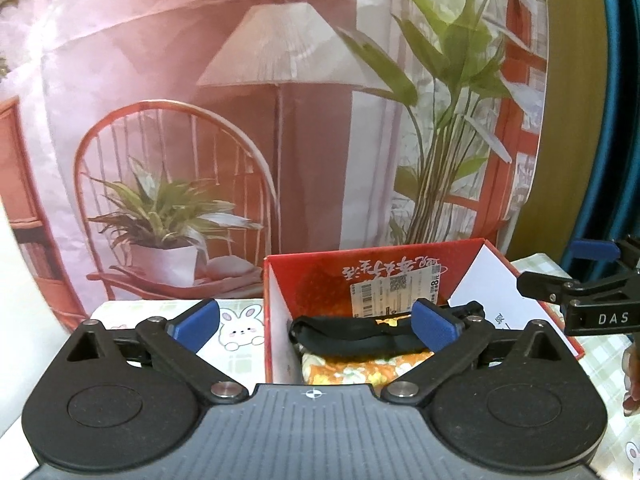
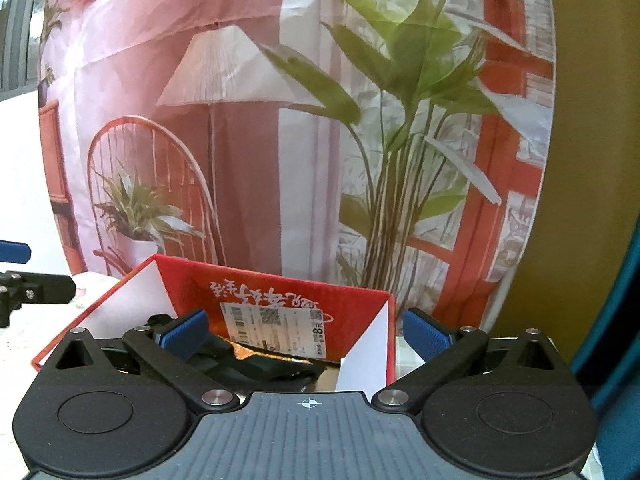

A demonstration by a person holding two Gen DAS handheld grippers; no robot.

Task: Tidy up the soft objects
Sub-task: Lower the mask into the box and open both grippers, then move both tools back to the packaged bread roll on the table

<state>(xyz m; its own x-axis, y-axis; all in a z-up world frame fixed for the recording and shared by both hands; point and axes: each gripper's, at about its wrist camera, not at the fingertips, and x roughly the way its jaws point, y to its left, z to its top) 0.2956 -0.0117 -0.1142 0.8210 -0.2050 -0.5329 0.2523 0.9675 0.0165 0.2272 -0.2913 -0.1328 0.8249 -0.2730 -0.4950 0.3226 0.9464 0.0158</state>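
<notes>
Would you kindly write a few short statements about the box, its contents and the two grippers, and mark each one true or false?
1. The black strap lies inside the red box. True.
2. The left gripper is shut on the strap. False: it is open, holding nothing.
3. A floral cloth lies under the strap. True.
4. The right gripper holds the cloth. False: it is open and empty.
5. The box is closed with a lid. False: its top is open.
</notes>
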